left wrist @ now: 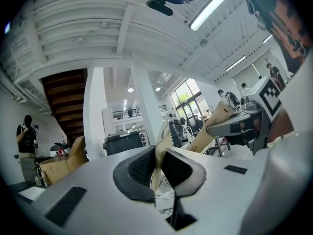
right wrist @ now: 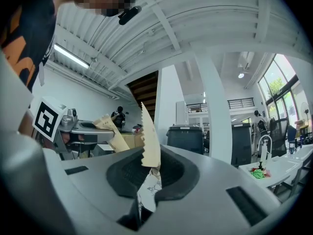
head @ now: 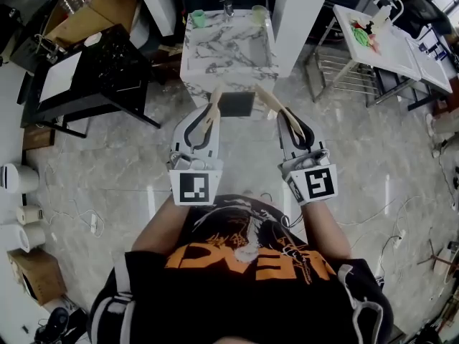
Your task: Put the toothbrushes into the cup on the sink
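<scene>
Each gripper is held upright at chest height, and each grips a tan paper-wrapped toothbrush. My left gripper [head: 208, 118] is shut on one toothbrush packet [head: 213, 104], whose serrated end [left wrist: 162, 148] pokes up between the black pads. My right gripper [head: 290, 120] is shut on the other packet [head: 271, 101], which stands up between its pads [right wrist: 150, 143]. Ahead stands the marble sink [head: 228, 49] with a faucet [head: 228, 7], a green cup [head: 198, 18] at its back left and a paler cup [head: 259, 14] at its back right. Both grippers are short of the sink.
A black table [head: 93, 77] stands left of the sink. To the right is a white table [head: 391, 45] with colourful items. A dark panel [head: 236, 104] sits on the sink's front. Paper rolls [head: 21, 213] and cables [head: 401, 235] lie on the marble floor.
</scene>
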`<state>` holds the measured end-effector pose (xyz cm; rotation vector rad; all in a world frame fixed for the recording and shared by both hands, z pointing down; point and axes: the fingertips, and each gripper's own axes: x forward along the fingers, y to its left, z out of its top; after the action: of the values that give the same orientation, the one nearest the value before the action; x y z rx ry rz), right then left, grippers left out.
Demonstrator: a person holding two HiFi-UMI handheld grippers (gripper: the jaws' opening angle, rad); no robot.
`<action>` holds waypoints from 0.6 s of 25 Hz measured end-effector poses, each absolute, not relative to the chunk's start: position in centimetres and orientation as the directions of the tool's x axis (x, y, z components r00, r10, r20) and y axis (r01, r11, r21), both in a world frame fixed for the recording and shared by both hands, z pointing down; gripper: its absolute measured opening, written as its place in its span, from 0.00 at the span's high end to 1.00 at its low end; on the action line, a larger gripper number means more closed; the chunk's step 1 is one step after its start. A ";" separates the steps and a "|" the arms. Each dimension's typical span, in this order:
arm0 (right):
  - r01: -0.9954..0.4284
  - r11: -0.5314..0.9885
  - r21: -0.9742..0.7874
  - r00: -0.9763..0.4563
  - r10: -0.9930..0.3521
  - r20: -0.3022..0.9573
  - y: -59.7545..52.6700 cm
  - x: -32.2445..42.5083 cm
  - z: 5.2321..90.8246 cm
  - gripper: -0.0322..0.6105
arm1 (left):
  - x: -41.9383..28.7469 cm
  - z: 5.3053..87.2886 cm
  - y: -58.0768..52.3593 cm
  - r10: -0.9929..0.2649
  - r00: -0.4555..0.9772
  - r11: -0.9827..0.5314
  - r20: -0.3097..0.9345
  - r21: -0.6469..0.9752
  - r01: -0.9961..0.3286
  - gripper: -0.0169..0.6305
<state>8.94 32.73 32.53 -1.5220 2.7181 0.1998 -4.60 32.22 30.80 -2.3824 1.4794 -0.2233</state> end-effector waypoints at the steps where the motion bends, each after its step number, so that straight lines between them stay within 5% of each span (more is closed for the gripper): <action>1: -0.848 0.520 0.103 -0.528 -0.845 -0.084 32.8 9.6 32.5 0.89 | -4.0 30.8 32.4 -0.894 0.447 -0.404 -0.042 -0.356 -0.842 0.90; 15: -0.830 0.548 0.099 -0.556 -0.827 -0.084 30.3 12.3 33.4 0.89 | -0.9 31.1 30.2 -0.897 0.438 -0.385 -0.066 -0.373 -0.844 0.90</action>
<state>12.31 30.28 33.36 -1.4669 2.7399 0.1982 -0.89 30.22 31.12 -2.3442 1.4850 -0.2067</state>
